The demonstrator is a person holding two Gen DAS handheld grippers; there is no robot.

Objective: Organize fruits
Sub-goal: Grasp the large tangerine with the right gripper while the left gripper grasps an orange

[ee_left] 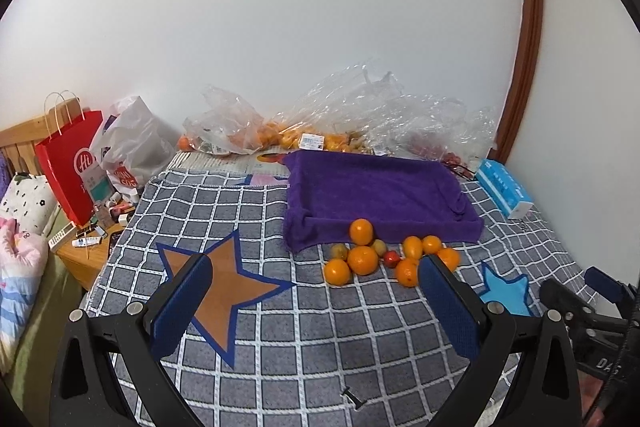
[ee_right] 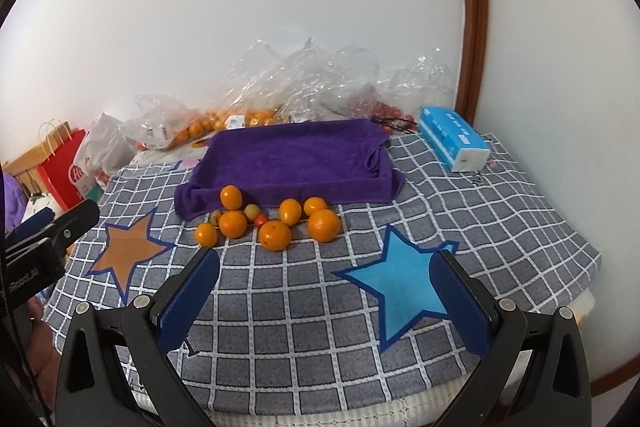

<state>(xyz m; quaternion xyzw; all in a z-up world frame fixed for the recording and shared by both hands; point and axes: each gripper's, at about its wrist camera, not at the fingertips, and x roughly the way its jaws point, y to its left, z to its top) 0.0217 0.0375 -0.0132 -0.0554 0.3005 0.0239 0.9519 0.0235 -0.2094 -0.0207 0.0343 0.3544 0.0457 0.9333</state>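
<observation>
While both of your tools hang over the near part of the grey checked cloth (ee_right: 320, 327) with nothing between the blue pads, you are at the very start of sorting: no fruit looks moved yet. Your left gripper (ee_left: 316, 285) has its jaws spread wide and empty, above the orange star patch (ee_left: 224, 279); your right gripper (ee_right: 326, 277) is likewise released and bare, its right pad over the blue star patch (ee_right: 400, 291).

Beyond the stars lies the loose cluster of round orange mandarins (ee_right: 274, 235), touching one another, with two small yellowish fruits (ee_right: 252, 211) and one small red fruit (ee_right: 261, 221) tucked among them. The farthest mandarin rests against the front edge of the purple towel-lined tray (ee_right: 288, 155), which looks empty inside.

I judge the next move to be a reach forward for an outer mandarin, the big one at the right end suiting your right hand; close gently, since round fruit packed this tight will roll and nudge its neighbours. The small red one is hemmed in and is better left until the pile thins.

Farther back, against the white wall, crumpled clear plastic bags (ee_right: 304, 79) hold more orange fruit and some dark red ones; a blue tissue pack (ee_right: 452, 139) sits to the right of the tray
</observation>
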